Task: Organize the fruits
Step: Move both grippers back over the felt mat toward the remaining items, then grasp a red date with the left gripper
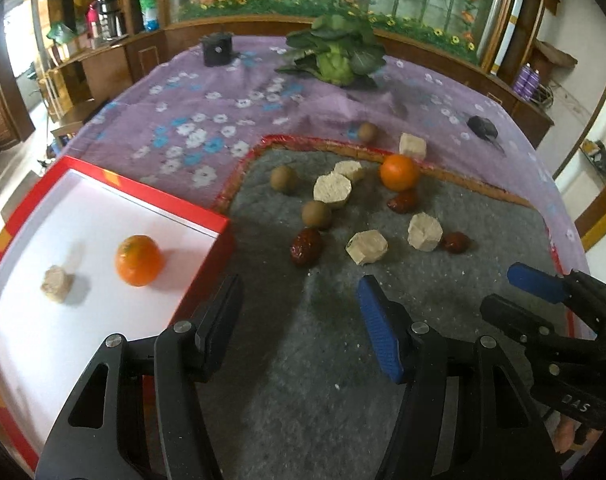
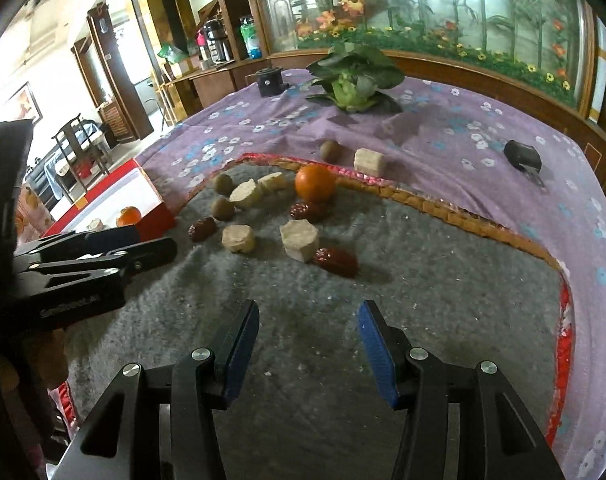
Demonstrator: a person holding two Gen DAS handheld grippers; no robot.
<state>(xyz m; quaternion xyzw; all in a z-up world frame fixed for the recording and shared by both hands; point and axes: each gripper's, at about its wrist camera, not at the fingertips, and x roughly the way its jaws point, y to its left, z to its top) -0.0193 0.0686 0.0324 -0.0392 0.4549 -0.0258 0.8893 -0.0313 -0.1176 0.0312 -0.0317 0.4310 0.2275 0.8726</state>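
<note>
L gripper (image 1: 299, 312) is hovering over the grey felt mat (image 1: 303, 360) w/ jaws wide, nothing between them, just beside the red-rimmed white tray (image 1: 103, 200) at the mat's left edge. R gripper (image 2: 309, 328) is hanging over the mat's near part, jaws also wide & empty.

Left-wrist view is showing the tray's inside properly: one orange (image 1: 138, 260) and one beige cake block (image 1: 57, 283) are sitting apart on the white floor. Right-wrist view is giving only a sliver of that tray (image 2: 143, 200), w/ its orange (image 2: 129, 216) half hidden behind the L gripper's arm.

Loose items are lying mid-mat toward its far edge: a second orange (image 2: 315, 183), red dates (image 2: 337, 261) (image 2: 202, 228) (image 2: 307, 210), brown round fruits (image 2: 223, 208) (image 2: 223, 182), and beige blocks (image 2: 299, 240) (image 2: 239, 238) (image 2: 245, 195). One brown fruit (image 2: 330, 150) & one block (image 2: 369, 162) are lying past the mat's far border on the purple floral cloth (image 2: 443, 128).

At the cloth's far edge a leafy green vegetable (image 2: 353, 80) and a black cylindrical object (image 2: 270, 82) are standing. A small dark object (image 2: 523, 156) is lying near the cloth's right edge; right-wrist view is showing it clearer, but I can't tell what it is.
</note>
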